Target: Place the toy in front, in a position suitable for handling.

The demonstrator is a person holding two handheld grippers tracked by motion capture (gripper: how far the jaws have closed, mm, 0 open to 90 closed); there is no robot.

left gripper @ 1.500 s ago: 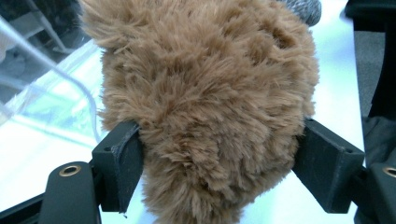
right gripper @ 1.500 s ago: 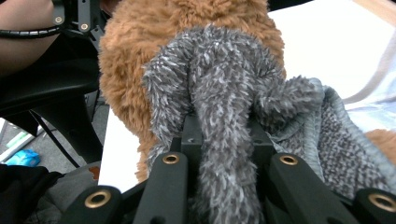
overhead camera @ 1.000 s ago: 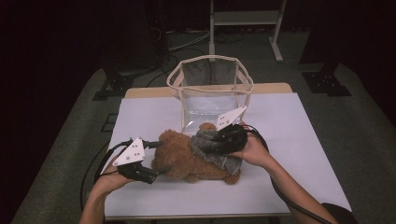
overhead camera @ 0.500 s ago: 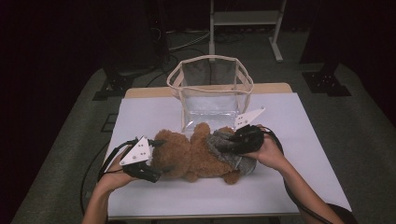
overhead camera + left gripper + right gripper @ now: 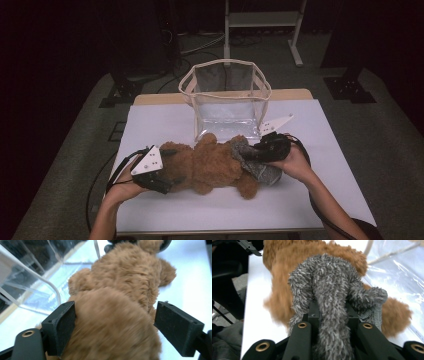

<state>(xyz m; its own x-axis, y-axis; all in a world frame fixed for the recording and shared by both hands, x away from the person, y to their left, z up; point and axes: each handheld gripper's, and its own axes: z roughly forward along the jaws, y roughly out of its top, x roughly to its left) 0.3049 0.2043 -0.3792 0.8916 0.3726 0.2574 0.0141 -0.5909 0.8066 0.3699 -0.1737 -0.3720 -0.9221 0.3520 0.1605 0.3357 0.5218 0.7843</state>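
**Two claws on a teddy bear, grey cloth pinched at its far end**

Here, nearest the person, two forearms come up from the bottom edge of the high view, each hand around a claw. The left claw sits at the left end of a brown teddy bear that lies on its side across the white counter. In the left gripper view its jaws stand wide on either side of the bear's rounded, furry head; the left pad lies against the fur, while the right pad stands a little clear of it. These jaws have just been opening, with the bear between them.

At the bear's other end, the right claw is closed narrow on a grey shaggy cloth. In the right gripper view the grey cloth is bunched up and pinched between the jaws, draped over the bear's brown body, with a brown paw showing beside it to the right.

Farther back, just beyond the bear, stands a clear plastic bag with a cream rim, upright and open at the top, its base resting on the counter. The bear lies just beside its front wall. Behind the counter, on the dim floor, the legs of a pale metal stand are visible.
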